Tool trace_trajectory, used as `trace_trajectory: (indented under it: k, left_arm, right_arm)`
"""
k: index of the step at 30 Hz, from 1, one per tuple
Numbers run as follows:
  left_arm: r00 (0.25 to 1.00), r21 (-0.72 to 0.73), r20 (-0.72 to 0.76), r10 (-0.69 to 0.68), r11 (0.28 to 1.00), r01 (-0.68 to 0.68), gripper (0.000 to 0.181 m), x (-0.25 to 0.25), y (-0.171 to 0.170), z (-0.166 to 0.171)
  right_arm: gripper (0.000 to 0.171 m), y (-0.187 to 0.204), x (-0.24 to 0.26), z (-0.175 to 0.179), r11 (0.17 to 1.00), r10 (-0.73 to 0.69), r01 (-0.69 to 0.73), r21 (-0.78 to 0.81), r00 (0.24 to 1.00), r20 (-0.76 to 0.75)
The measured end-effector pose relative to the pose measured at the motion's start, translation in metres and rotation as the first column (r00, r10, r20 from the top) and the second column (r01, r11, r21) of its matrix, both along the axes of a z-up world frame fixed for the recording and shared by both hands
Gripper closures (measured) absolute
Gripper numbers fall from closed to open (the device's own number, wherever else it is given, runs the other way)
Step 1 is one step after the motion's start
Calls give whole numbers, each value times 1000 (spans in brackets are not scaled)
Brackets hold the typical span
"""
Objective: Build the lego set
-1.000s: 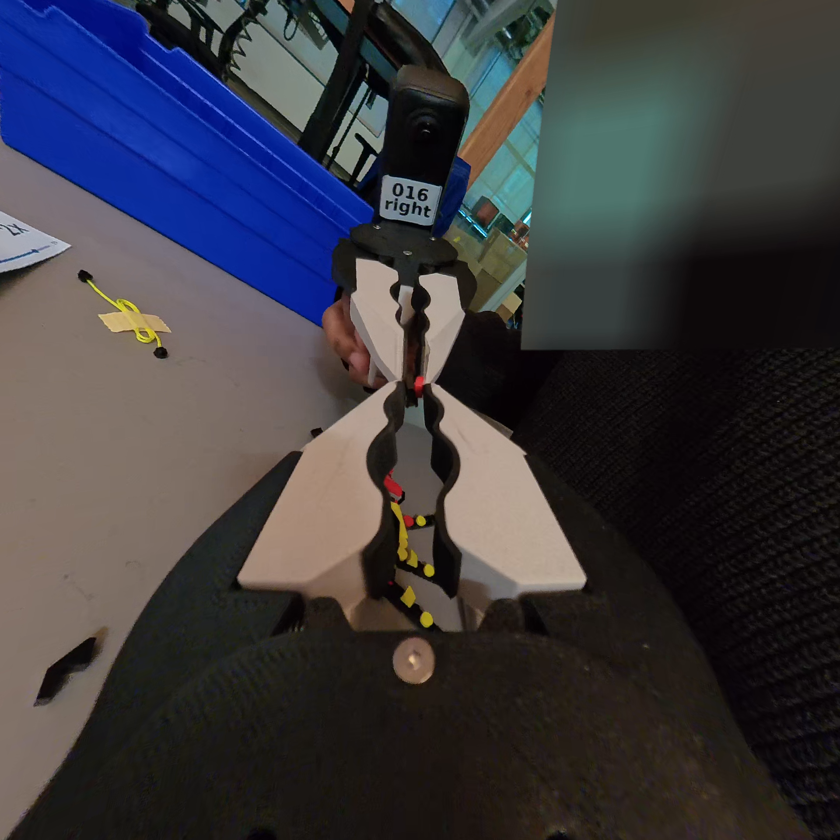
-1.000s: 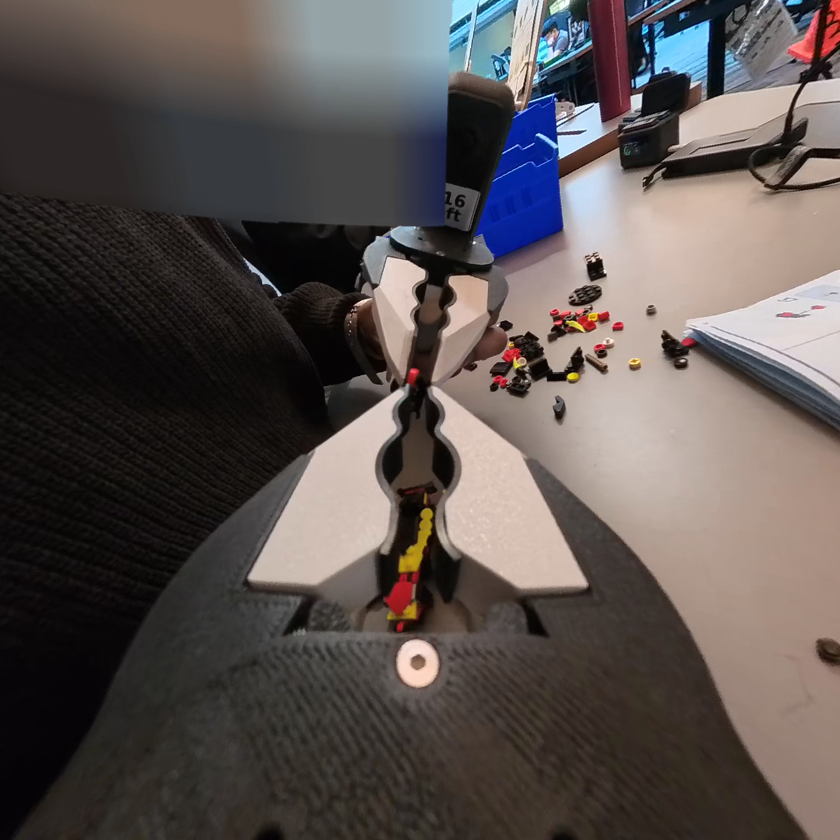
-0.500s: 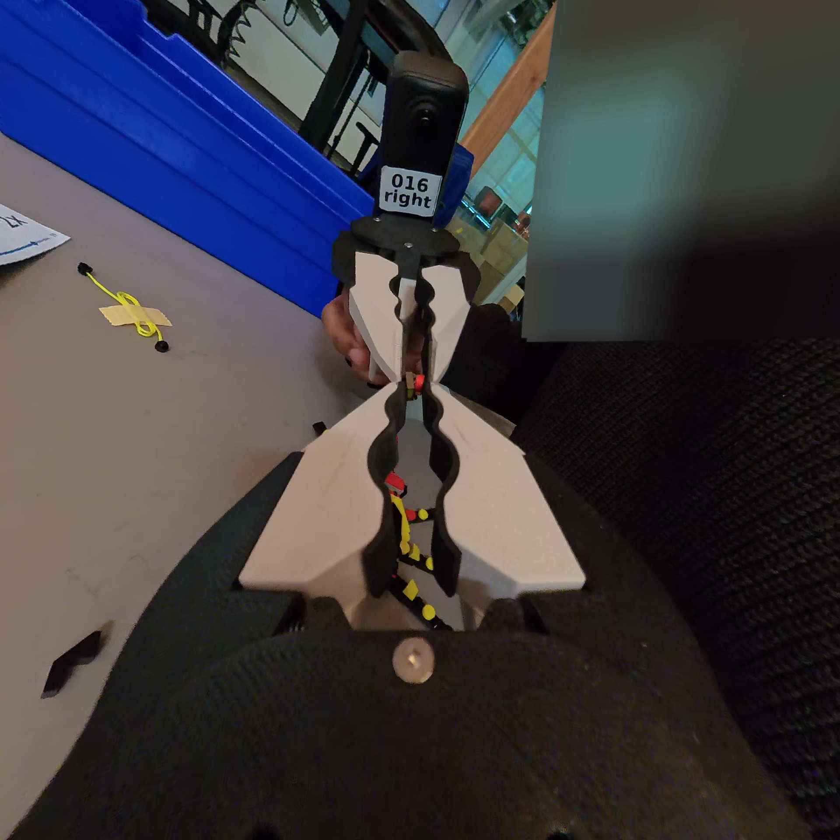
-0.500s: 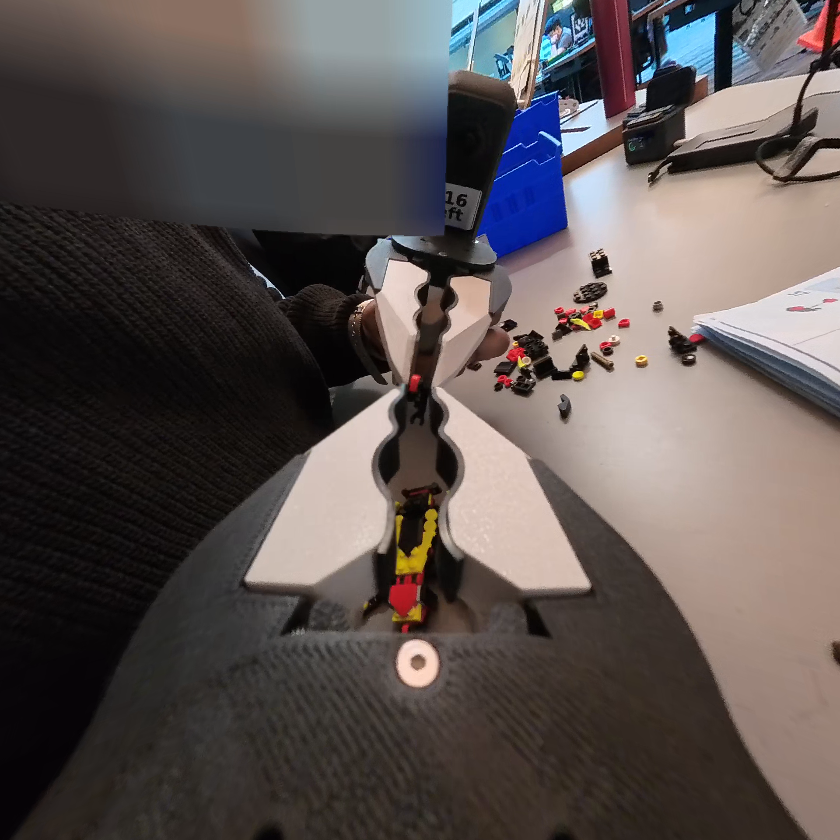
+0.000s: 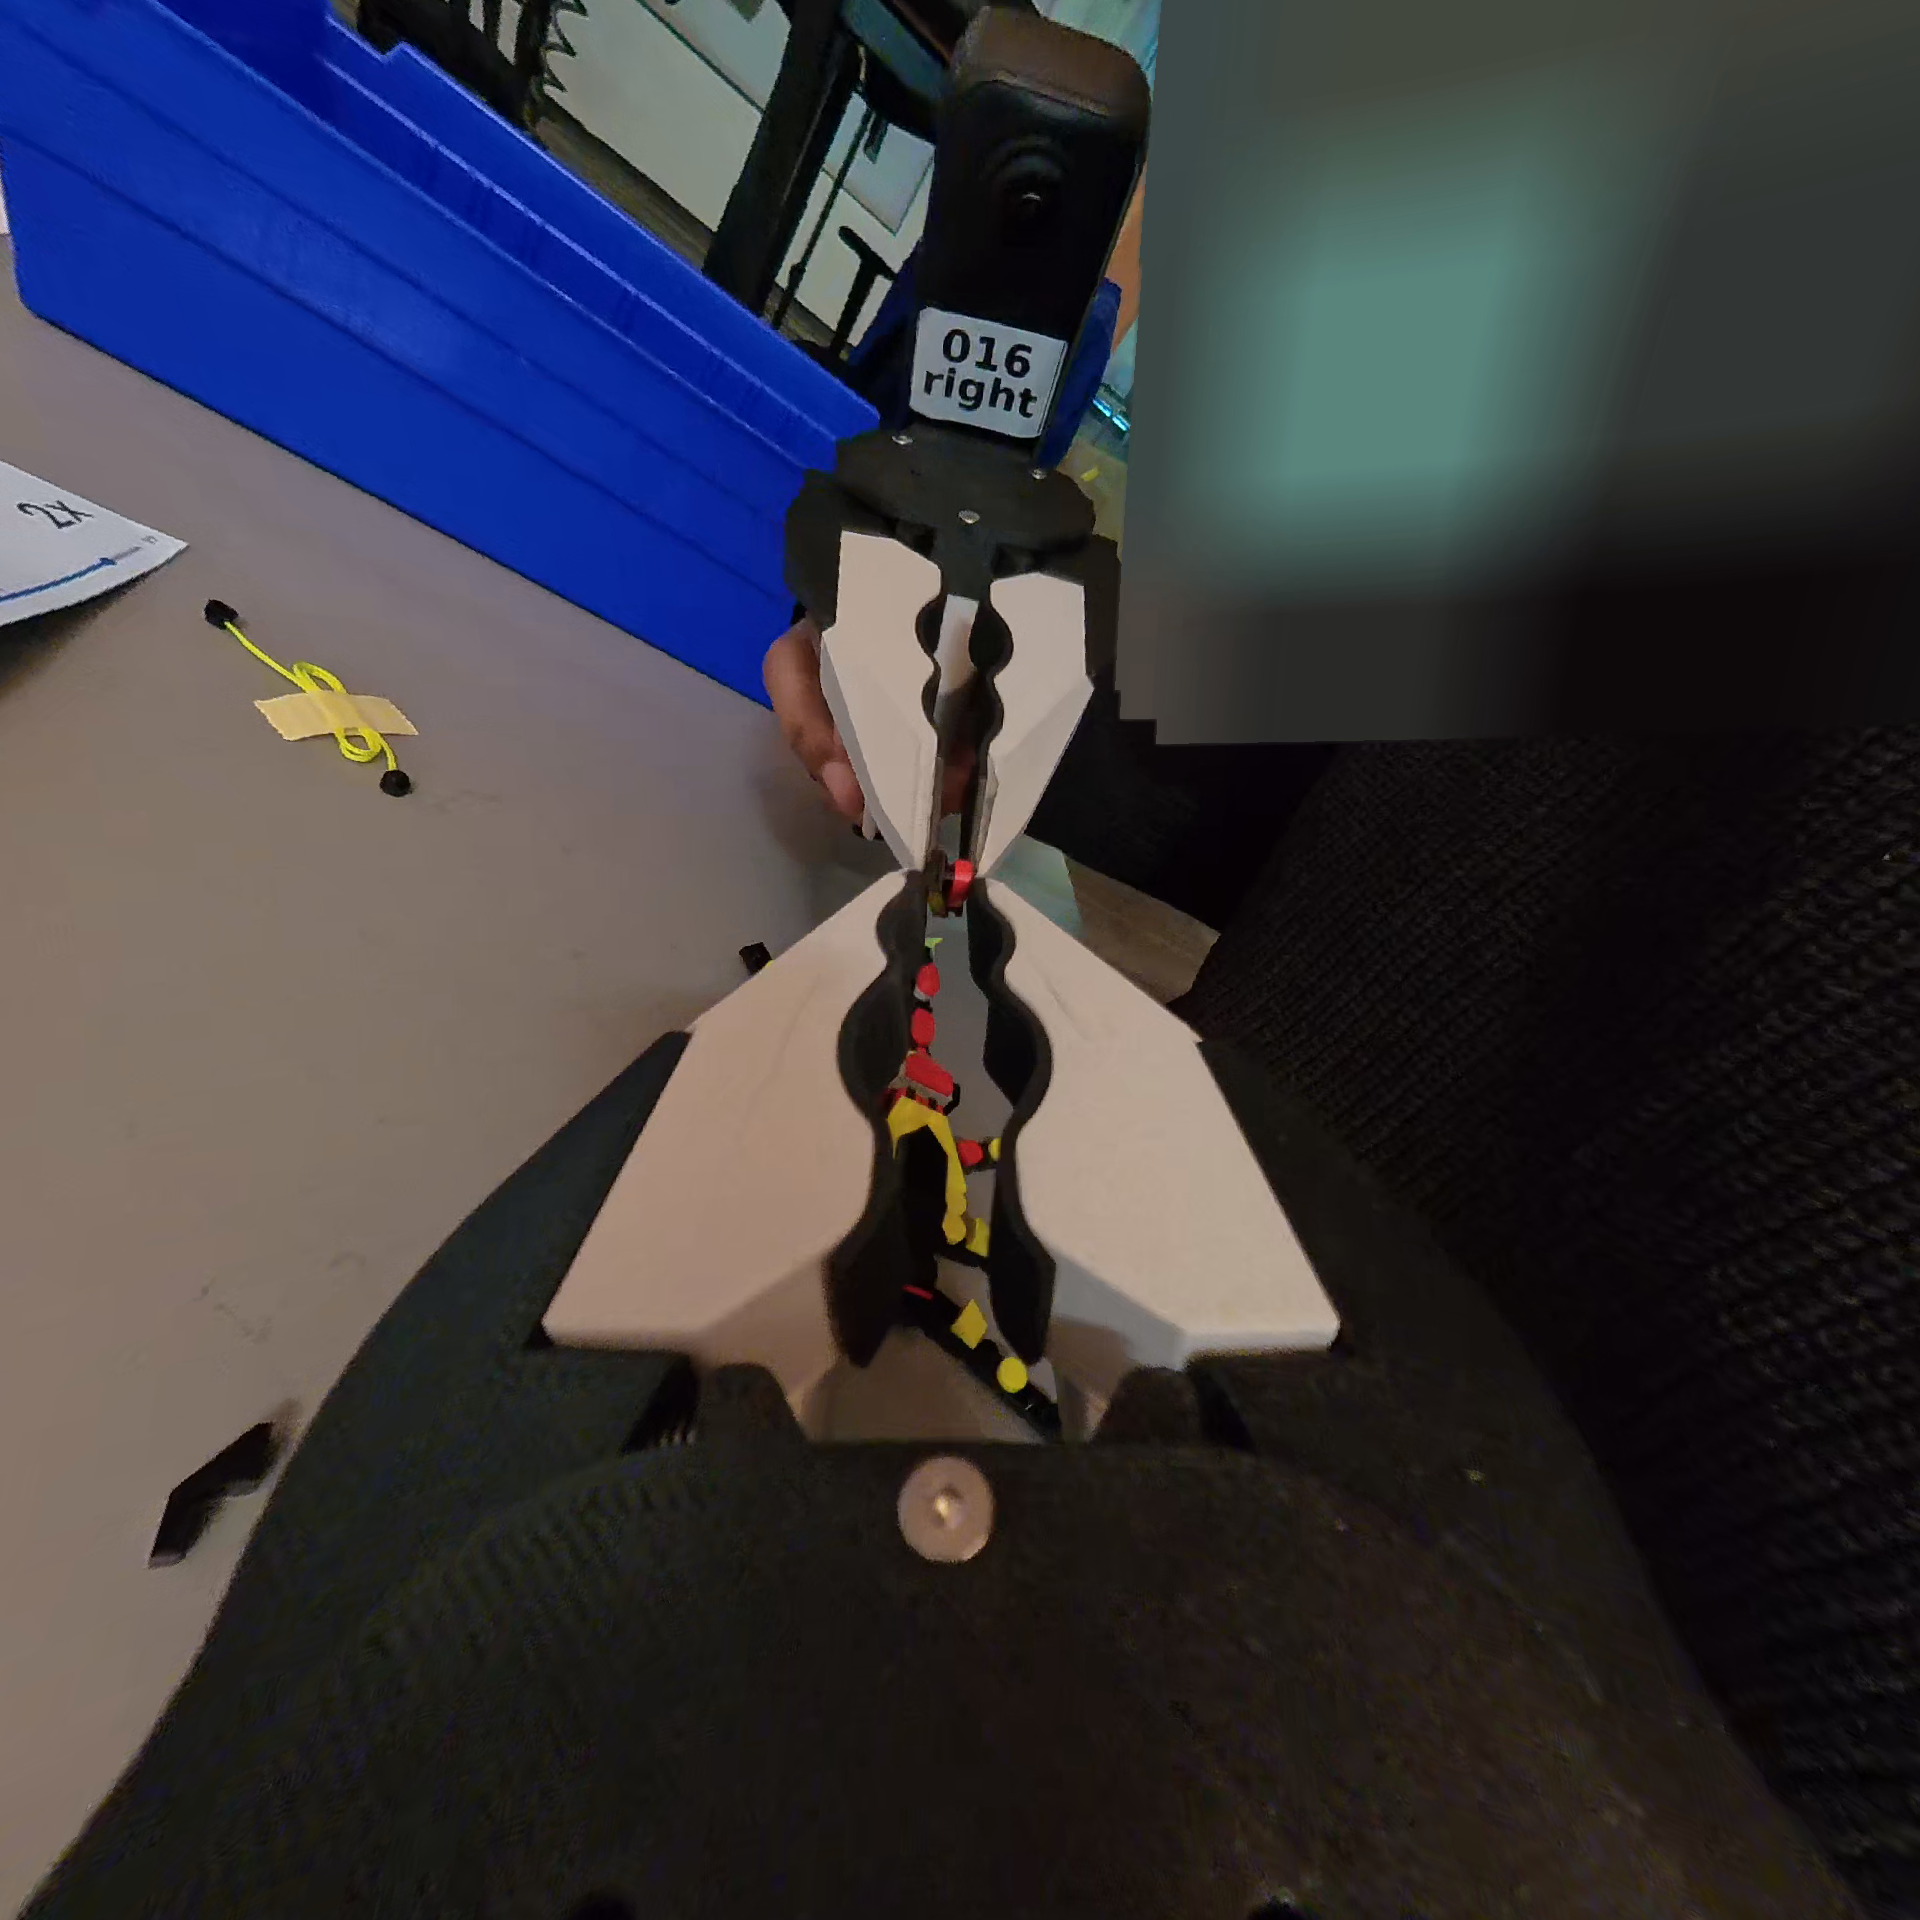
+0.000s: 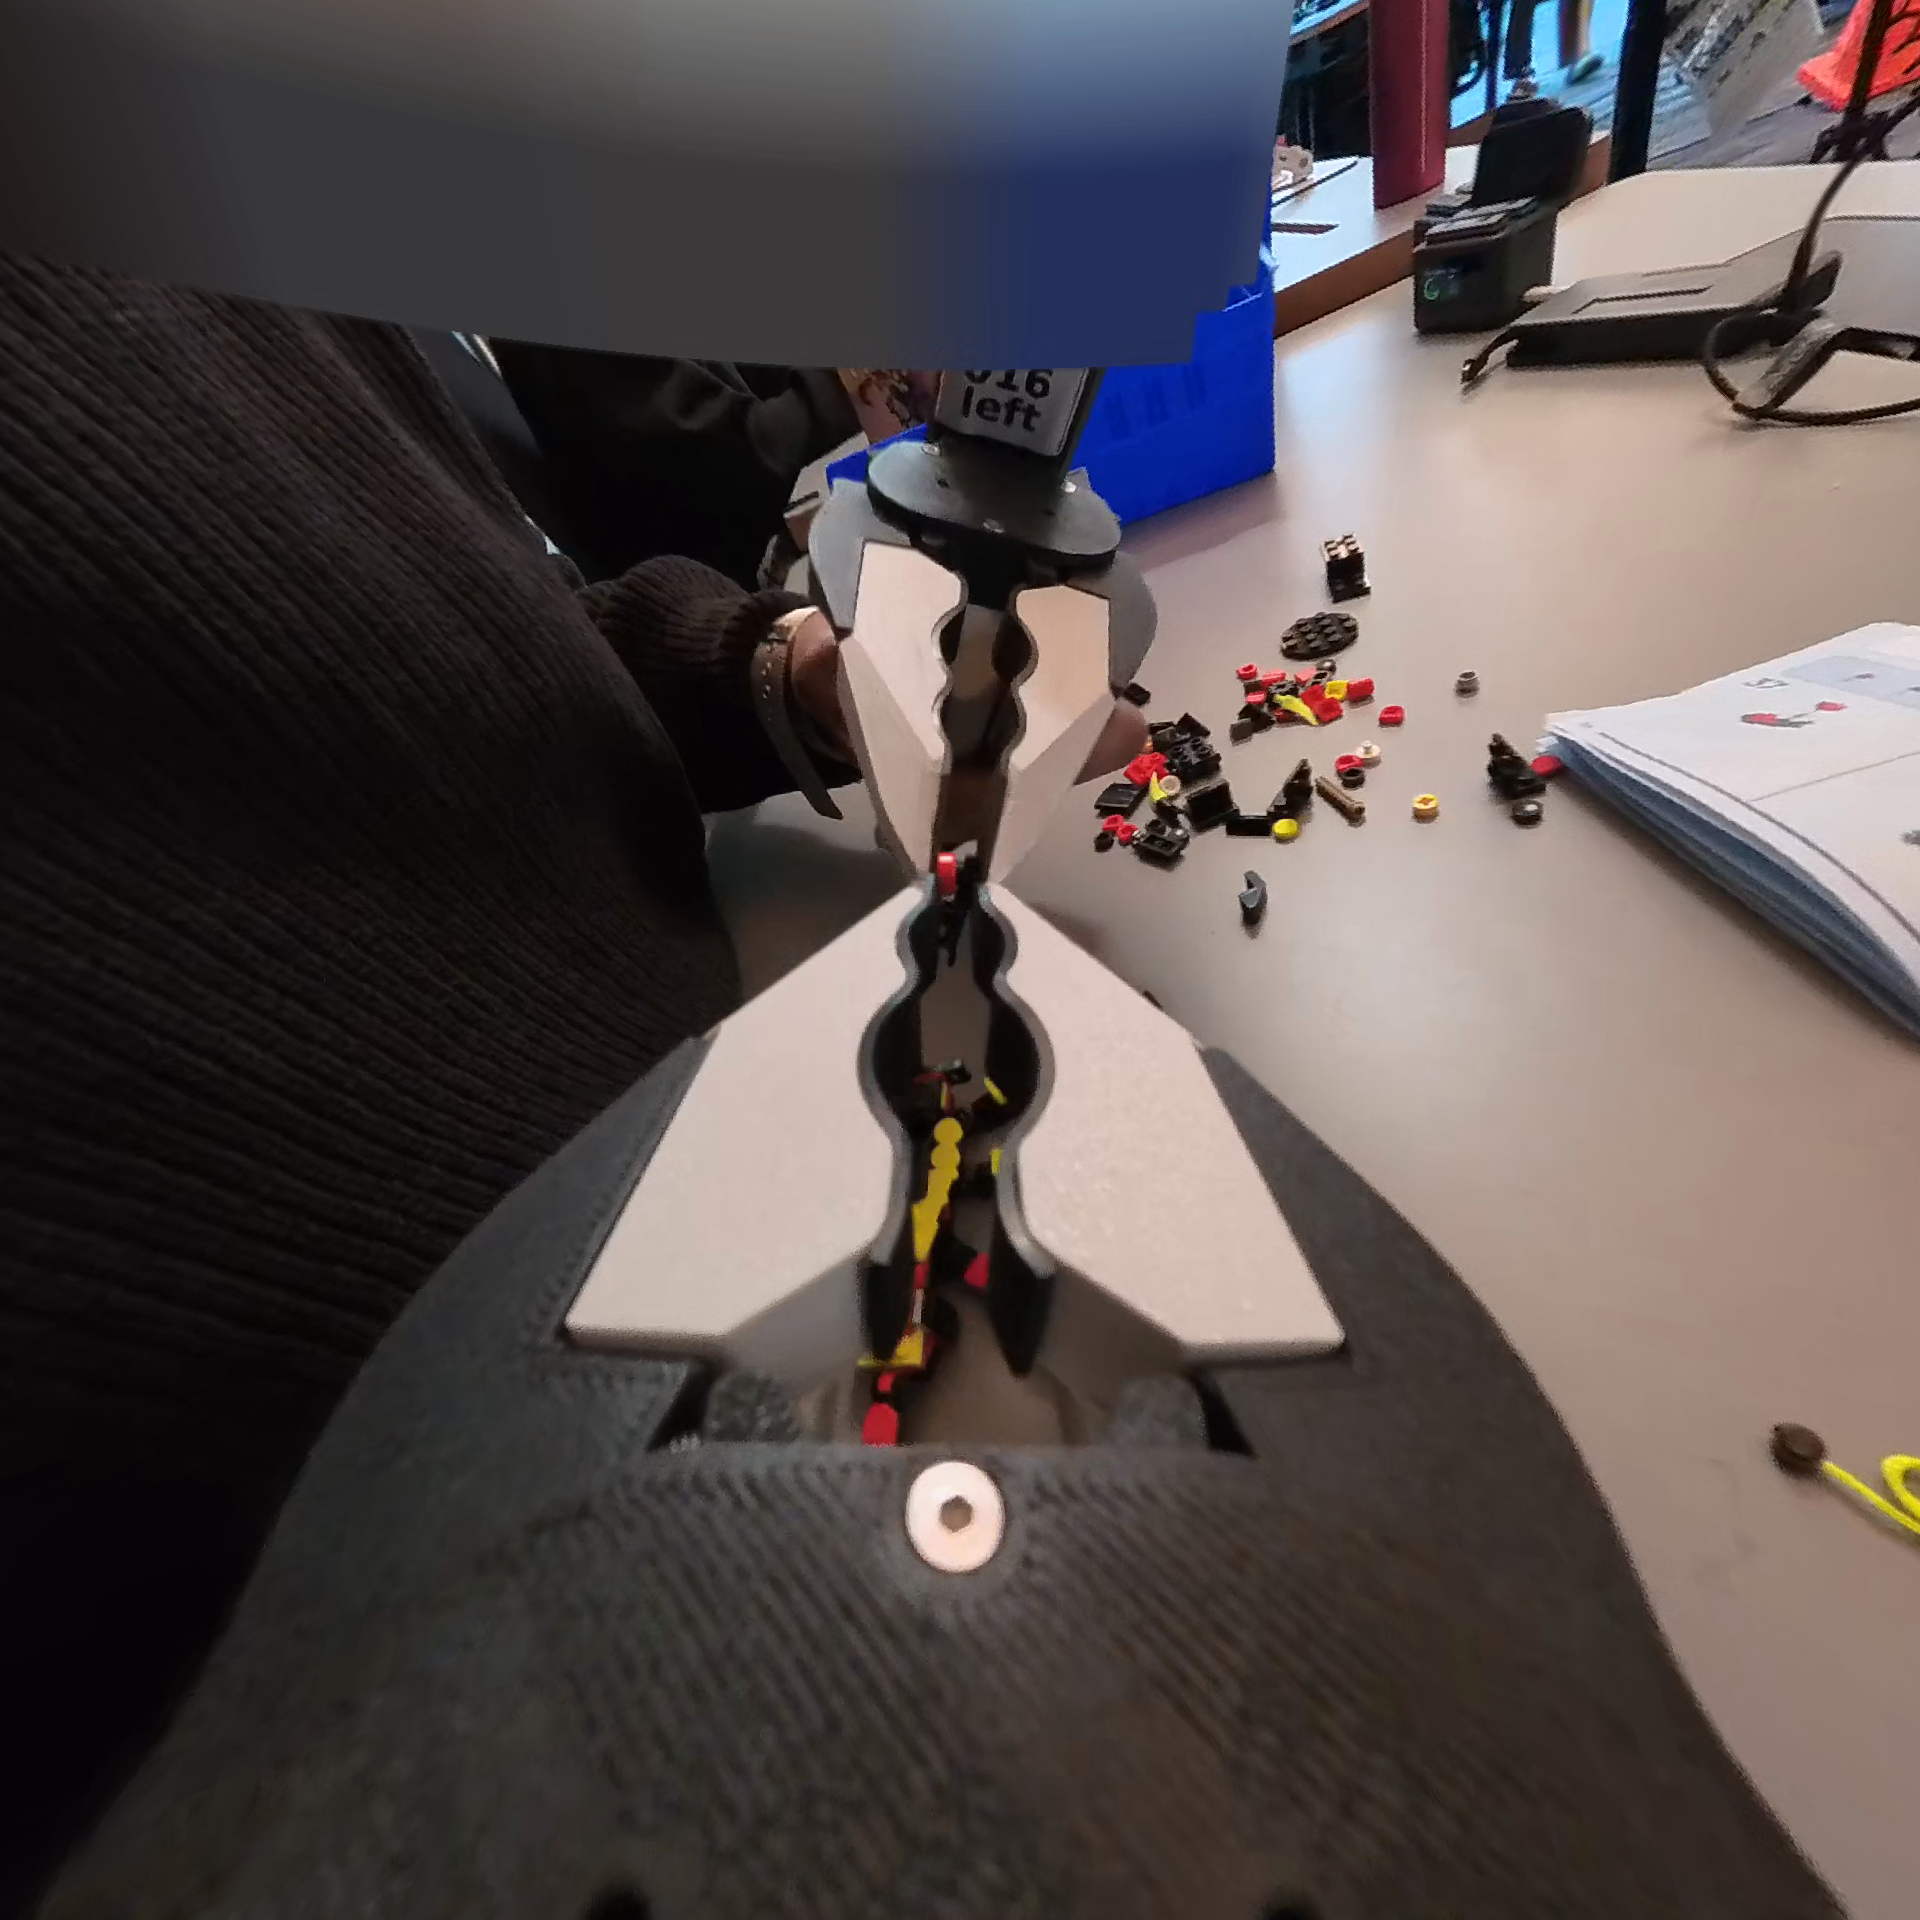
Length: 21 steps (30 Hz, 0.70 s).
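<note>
A blue plastic bin (image 5: 416, 301) stood at the far edge of the grey bench (image 5: 312, 987); its inside was hidden. The second blue bin (image 6: 1195, 416) behind the left tongs also kept its contents out of sight. Loose black, red and yellow lego pieces (image 6: 1247, 748) lay scattered on the bench beside a white instruction booklet (image 6: 1766, 790).

The left tongs (image 5: 940, 894) and right tongs (image 6: 951, 883) were held level above the bench, tip to tip, each in a hand in a black knitted sleeve (image 6: 312, 831). The left tongs were nearly closed, pinching a small red lego piece (image 5: 961, 878) at the tips. The right tongs were likewise nearly closed on a small black lego piece (image 6: 961, 904), which met the red one. A yellow cord with black ends (image 5: 312, 696), taped down, lay well off to the side.
</note>
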<state>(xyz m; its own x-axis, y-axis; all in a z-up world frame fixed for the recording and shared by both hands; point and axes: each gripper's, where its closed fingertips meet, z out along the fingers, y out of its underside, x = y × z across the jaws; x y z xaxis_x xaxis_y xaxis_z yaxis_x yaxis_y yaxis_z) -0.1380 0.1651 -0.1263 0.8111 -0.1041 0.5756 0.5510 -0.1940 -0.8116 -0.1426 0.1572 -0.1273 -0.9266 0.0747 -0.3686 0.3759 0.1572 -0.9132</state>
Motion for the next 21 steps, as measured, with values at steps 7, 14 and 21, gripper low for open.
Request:
trace_trajectory:
  k: [7,14,21]
  left_arm:
    - [998,-4,-70,2,1000,-2,175,1,-1,-1]
    - [994,-64,-111,-12,998,5,174,5,1,-10]
    - [996,-81,-85,-25,997,18,174,5,2,-12]
  right_arm:
    - [168,0,1,-1,1000,1,-1,11,1000,-7]
    - [168,1,4,-8,999,17,-16,47,1000,-10]
    - [166,2,4,-7,1000,23,-23,20,1000,6]
